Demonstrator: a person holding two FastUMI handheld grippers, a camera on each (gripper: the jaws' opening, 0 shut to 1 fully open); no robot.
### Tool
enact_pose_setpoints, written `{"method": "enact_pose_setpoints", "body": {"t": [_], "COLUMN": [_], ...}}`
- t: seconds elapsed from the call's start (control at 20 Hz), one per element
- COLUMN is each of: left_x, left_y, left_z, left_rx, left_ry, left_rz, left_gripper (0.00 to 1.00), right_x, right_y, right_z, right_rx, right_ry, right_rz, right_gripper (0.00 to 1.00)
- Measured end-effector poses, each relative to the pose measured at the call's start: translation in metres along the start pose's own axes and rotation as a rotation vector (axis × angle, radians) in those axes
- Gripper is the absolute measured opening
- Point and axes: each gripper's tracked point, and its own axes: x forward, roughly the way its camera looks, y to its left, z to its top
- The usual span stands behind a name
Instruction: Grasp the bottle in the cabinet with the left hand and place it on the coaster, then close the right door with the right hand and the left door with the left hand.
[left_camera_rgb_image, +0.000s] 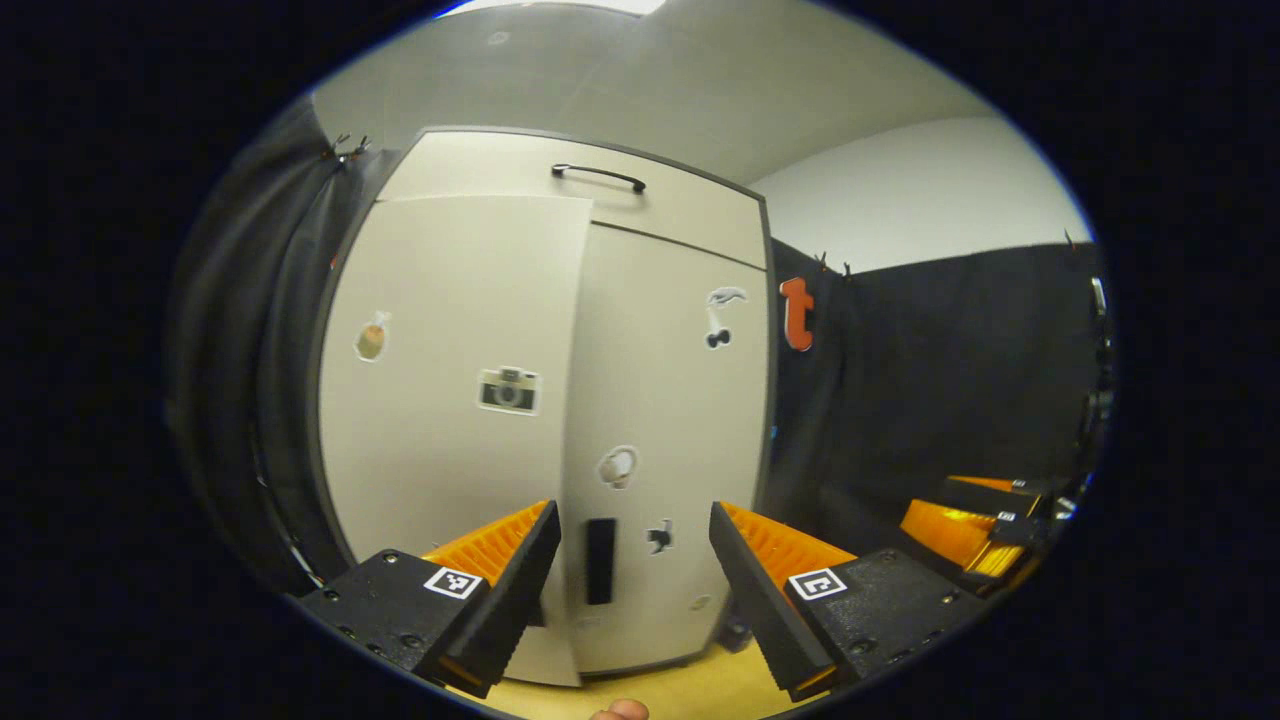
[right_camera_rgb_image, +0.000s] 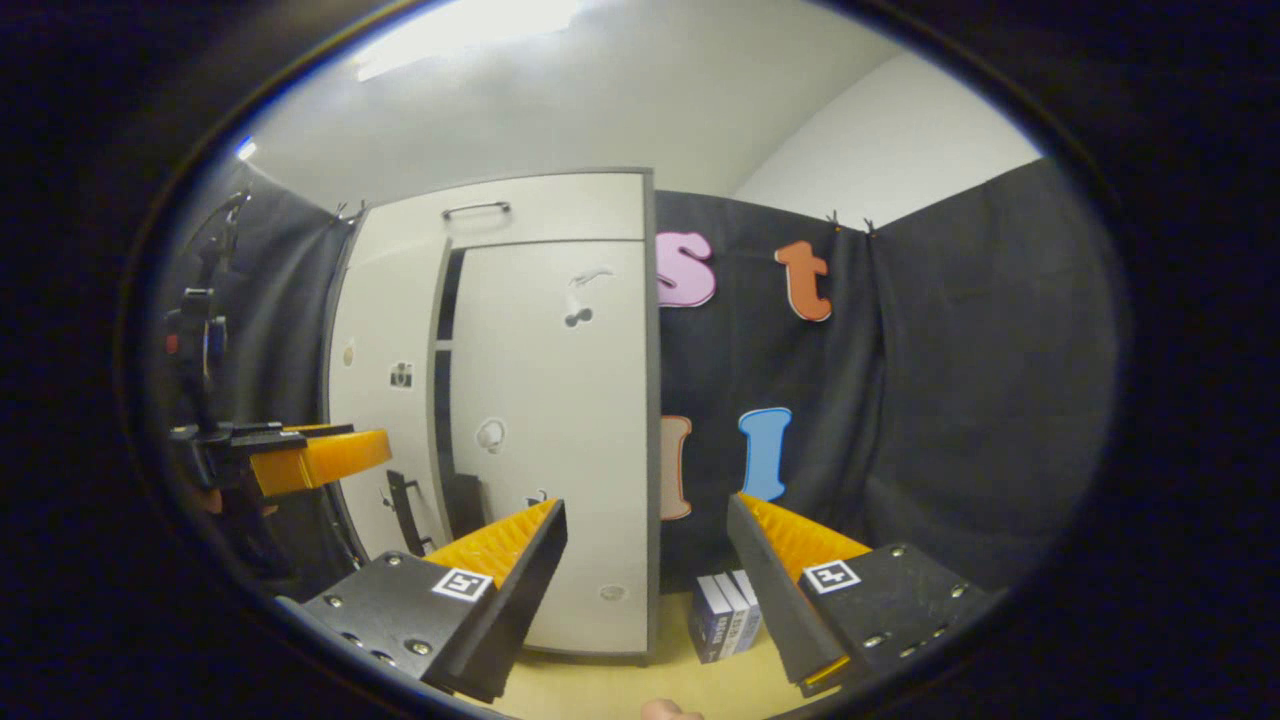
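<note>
Cabinet (left_camera_rgb_image: 560, 400): tall and pale, standing at centre-left of the left gripper view, with a drawer and dark handle (left_camera_rgb_image: 598, 177) across the top.
Left door (left_camera_rgb_image: 450, 420): a little ajar, its free edge standing proud of the right door at mid-frame; in the right gripper view a dark gap shows between the two doors. A camera sticker (left_camera_rgb_image: 508, 389) sits on it.
Right door (left_camera_rgb_image: 665, 440): looks flush with the cabinet frame; stickers dot its face, and a dark vertical handle (left_camera_rgb_image: 600, 560) sits low near its inner edge.
Left gripper (left_camera_rgb_image: 633, 590): jaws wide apart with nothing between them, low in its own view and facing the door seam; it also appears at the left edge of the right gripper view.
Right gripper (right_camera_rgb_image: 648, 590): jaws spread and empty, low in its own view and pointed at the cabinet's right edge; it appears at the lower right of the left gripper view.
Bottle and coaster: I cannot tell where they are.
Boxes (right_camera_rgb_image: 725, 615): small, upright on the yellow tabletop (right_camera_rgb_image: 600, 690), just beside the cabinet, lower centre of the right gripper view.
</note>
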Motion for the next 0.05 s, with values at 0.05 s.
{"method": "enact_pose_setpoints", "body": {"t": [0.05], "left_x": [0.0032], "left_y": [-0.0201], "left_z": [0.0020], "left_rx": [-0.022], "left_ry": [-0.005], "left_rz": [-0.014], "left_gripper": [0.99], "right_x": [-0.0002], "right_y": [-0.0207], "right_z": [0.0077], "right_rx": [0.000], "right_ry": [-0.011], "right_rz": [-0.010], "right_gripper": [1.00]}}
